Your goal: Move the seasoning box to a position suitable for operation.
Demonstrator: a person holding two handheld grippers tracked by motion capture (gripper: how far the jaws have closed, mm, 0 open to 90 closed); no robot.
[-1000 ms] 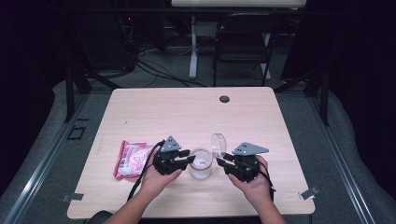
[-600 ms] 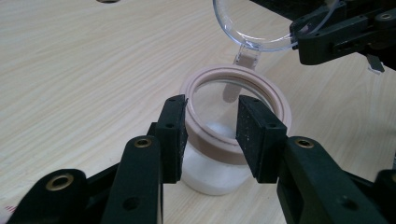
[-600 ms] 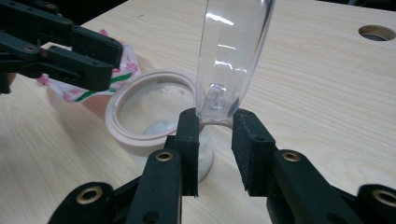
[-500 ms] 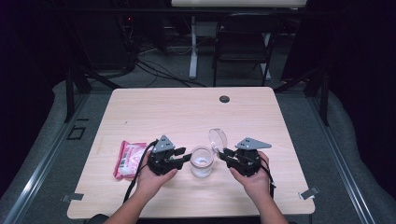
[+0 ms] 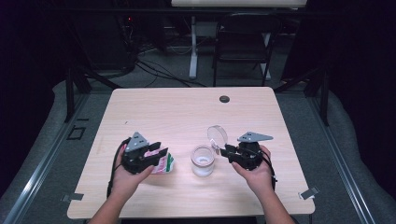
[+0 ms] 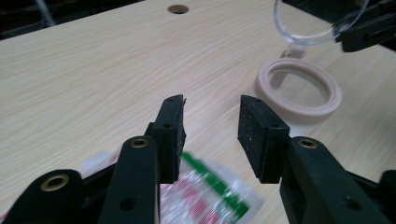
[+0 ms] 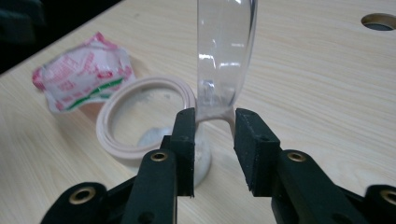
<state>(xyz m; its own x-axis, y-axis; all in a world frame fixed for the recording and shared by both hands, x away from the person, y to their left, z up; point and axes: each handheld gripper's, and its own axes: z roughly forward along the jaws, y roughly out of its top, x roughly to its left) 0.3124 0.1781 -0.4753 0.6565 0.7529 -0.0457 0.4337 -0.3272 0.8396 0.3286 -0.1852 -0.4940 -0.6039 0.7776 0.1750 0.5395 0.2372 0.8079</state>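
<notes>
near the worktop's (image 5: 187,112) front edge, the jar's (image 5: 202,161) raised clear lid (image 5: 217,136) is pinched by the right tool (image 5: 223,150); the left tool (image 5: 160,153) is held released, empty, over the packet (image 5: 162,164).

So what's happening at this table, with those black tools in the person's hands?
A person works at a wooden table with a claw in each hand. The right claw has its jaws around the hinge tab of a small jar's clear flip lid, which stands open and upright. The left claw is empty, its jaws having just been opening, and hovers over a red, white and green packet beside the jar. Whether the right claw is pinching the tab firmly is hard to tell.
</notes>
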